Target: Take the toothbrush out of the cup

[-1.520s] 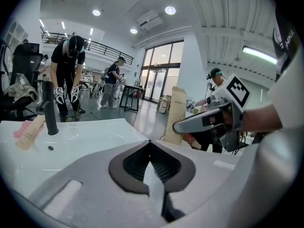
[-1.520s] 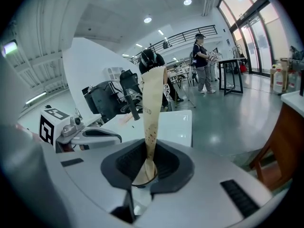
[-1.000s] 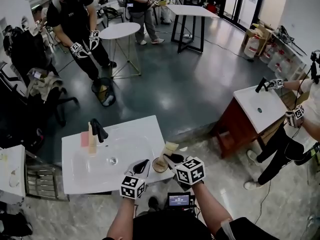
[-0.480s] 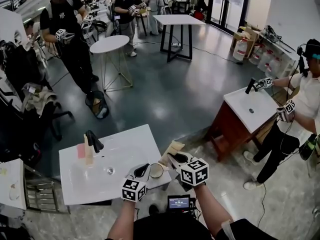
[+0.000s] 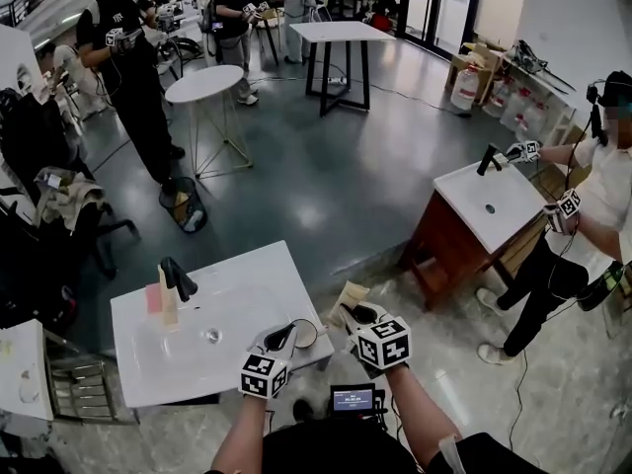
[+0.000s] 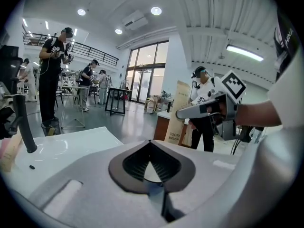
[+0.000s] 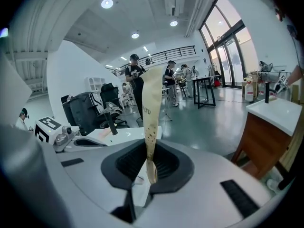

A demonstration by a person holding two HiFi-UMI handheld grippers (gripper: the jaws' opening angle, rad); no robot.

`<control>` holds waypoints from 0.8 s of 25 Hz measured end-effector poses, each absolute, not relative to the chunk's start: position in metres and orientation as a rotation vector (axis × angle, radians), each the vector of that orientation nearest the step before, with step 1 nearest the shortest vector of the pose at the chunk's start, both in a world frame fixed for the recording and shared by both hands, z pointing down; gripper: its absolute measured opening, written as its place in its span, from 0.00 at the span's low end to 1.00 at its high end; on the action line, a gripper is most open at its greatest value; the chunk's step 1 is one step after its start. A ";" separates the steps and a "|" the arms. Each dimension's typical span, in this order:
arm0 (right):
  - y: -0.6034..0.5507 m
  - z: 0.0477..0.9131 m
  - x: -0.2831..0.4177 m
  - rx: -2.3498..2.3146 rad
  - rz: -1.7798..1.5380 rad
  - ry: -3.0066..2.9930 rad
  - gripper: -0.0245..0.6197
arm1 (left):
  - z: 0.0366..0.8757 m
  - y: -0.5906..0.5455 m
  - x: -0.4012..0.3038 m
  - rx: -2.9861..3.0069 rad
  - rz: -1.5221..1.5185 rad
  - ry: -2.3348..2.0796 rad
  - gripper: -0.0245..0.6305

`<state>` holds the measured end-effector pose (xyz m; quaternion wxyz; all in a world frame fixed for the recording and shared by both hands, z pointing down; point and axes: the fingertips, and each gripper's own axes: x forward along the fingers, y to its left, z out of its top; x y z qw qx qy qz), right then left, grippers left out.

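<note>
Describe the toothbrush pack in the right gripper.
The toothbrush pack is a long, flat sleeve of tan paper or card with dark print and small dark specks; the left gripper view shows "TOOTH BRUSH" on it. The right gripper has its jaws shut on one end, and the rest sticks up nearly upright, slightly curved. It is in the air, clear of the cup and to its right. Only the jaws touch it.

You are looking at a tan paper toothbrush package (image 7: 151, 113) speckled with dark dots, your pale grey, black-padded right gripper (image 7: 148, 166) and a white basin top (image 5: 237, 299).
</note>
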<state>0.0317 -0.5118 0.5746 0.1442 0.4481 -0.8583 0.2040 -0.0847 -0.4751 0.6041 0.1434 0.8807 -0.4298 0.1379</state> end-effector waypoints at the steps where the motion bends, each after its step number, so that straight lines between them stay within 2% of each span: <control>1: -0.510 0.578 0.032 1.291 0.591 -2.467 0.11 | 0.606 -0.474 -0.084 2.538 0.404 -1.234 0.05; 20: -0.508 0.593 0.028 1.275 0.600 -2.433 0.11 | 0.614 -0.477 -0.088 2.519 0.396 -1.236 0.05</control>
